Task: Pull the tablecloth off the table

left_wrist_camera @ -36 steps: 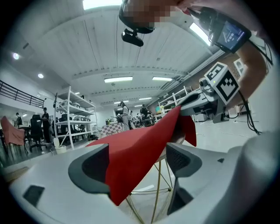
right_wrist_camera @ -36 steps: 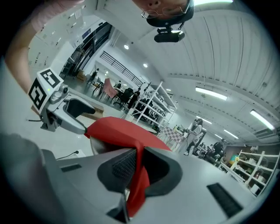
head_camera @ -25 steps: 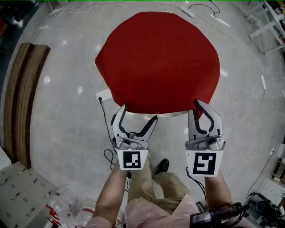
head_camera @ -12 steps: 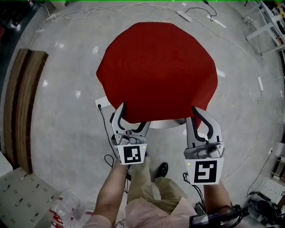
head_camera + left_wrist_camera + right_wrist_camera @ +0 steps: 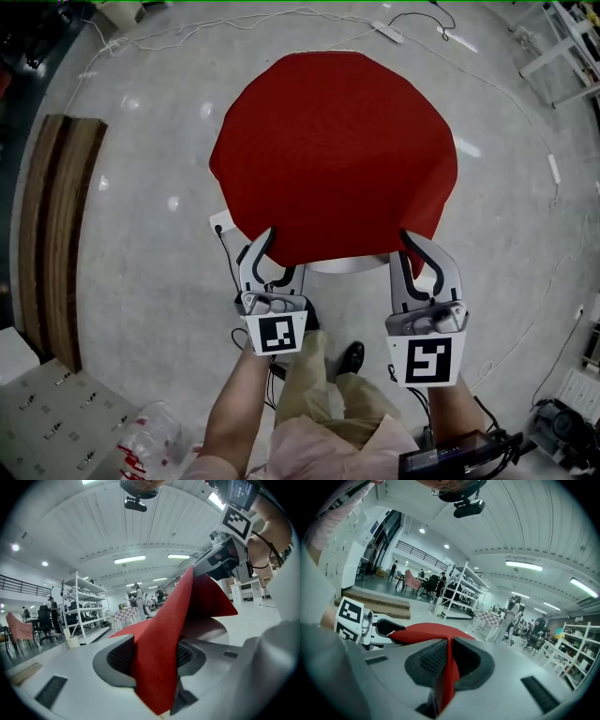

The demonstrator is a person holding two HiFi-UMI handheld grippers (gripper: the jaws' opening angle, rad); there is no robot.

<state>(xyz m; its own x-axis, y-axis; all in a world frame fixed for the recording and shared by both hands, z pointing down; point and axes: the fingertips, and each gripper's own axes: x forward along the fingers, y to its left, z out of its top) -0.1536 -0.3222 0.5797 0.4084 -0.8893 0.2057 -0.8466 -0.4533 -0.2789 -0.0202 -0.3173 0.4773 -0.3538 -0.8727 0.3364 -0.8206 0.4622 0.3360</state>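
Observation:
A red tablecloth (image 5: 333, 155) covers a round white table (image 5: 349, 265) in the head view. My left gripper (image 5: 279, 255) is at the cloth's near-left edge. Its jaws have just been closing, and a fold of red cloth (image 5: 161, 644) now fills the gap between the ribbed pads (image 5: 121, 656). My right gripper (image 5: 421, 251) is shut on the near-right edge, with a thin pleat of cloth (image 5: 449, 667) pinched between its pads. Each gripper view shows the other gripper across the lifted hem: the right gripper (image 5: 220, 557) and the left gripper (image 5: 377, 630).
Wooden boards (image 5: 52, 234) lie on the floor at the left. A white socket block (image 5: 219, 223) and cables (image 5: 228, 281) sit by the table's near-left side. A white cabinet (image 5: 42, 422) and a plastic bag (image 5: 141, 431) are at the lower left. My shoe (image 5: 349, 356) is below the table.
The left gripper moved forward from short of the cloth to its hem and closed on a fold. The right gripper kept its hold and rose a little with the edge.

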